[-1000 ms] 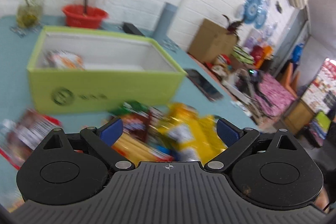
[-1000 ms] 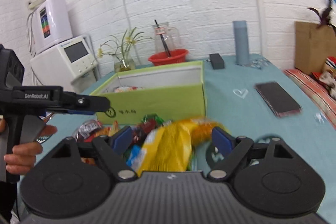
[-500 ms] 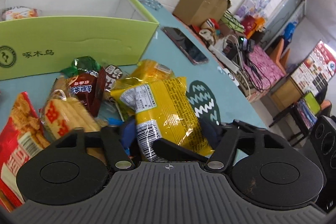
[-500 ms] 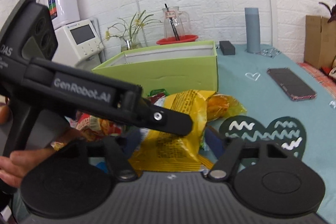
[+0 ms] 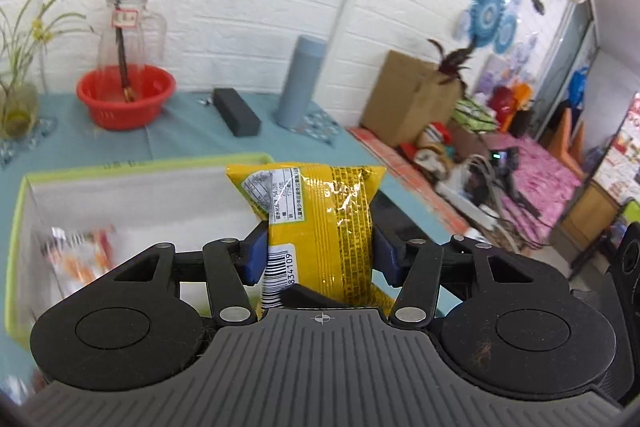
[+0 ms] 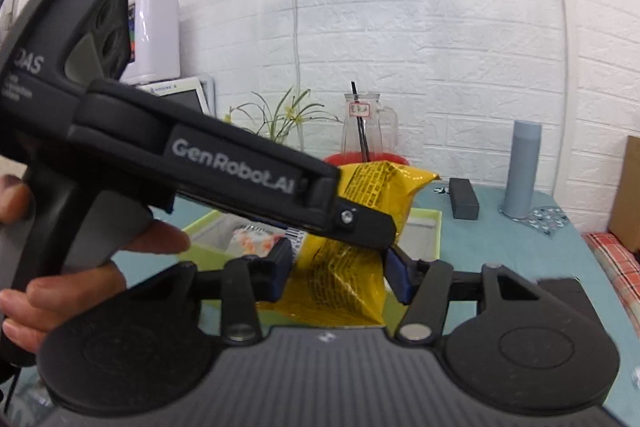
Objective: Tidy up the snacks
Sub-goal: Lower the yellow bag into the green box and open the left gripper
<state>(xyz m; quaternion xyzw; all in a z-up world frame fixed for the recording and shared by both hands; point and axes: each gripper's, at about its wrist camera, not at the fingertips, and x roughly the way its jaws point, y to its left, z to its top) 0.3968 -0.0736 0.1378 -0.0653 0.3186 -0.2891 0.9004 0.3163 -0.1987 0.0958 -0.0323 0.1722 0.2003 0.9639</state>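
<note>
Yellow snack packet (image 5: 320, 227) pinched between both tools' blue pads (image 5: 256, 255).

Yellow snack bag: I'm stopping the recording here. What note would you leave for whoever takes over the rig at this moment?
Left gripper: shut on the yellow snack bag, with a pad on each side.
Right gripper: on the same bag from the other side. Its pads touch the bag, but its jaws are opening.
Bag: held up off the table, at the near side of the open green box.
Done: one orange and white packet lies inside the box.
Left: carry the yellow bag over the box, lower it in and release. Any other loose snacks are out of view, so check the table.
</note>
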